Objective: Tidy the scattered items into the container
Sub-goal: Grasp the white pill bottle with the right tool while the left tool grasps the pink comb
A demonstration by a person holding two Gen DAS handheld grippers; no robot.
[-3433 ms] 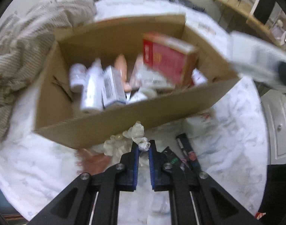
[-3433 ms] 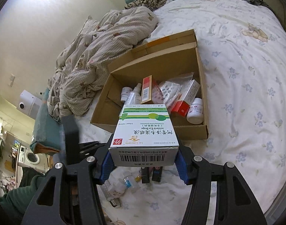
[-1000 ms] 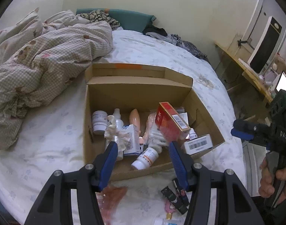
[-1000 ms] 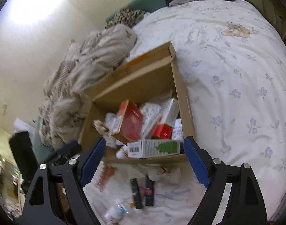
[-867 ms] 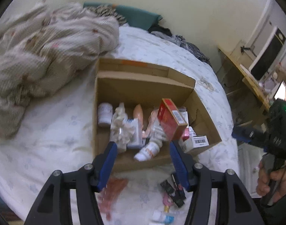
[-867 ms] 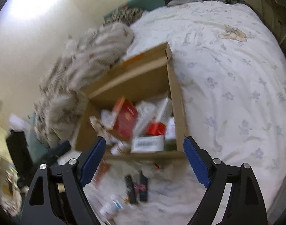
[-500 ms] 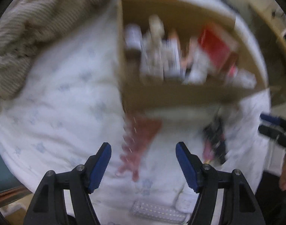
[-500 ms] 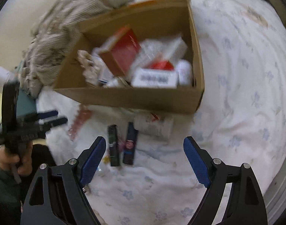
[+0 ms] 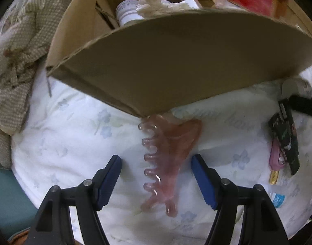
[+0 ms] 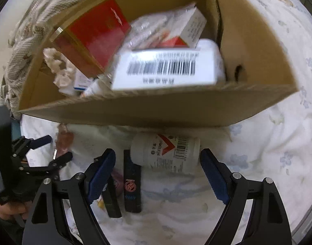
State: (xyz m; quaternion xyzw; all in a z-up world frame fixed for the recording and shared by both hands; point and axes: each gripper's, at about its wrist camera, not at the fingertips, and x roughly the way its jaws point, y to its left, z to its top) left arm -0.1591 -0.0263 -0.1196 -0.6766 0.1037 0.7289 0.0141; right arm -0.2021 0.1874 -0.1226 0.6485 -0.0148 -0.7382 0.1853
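Lowered left tool astride pink hair claw, closing.

**Colours on the bed**

The hair claw is translucent pink. The cardboard box is plain brown, with a red carton inside. The bedsheet is white with pale blue flowers. The bottle is white with a red mark.
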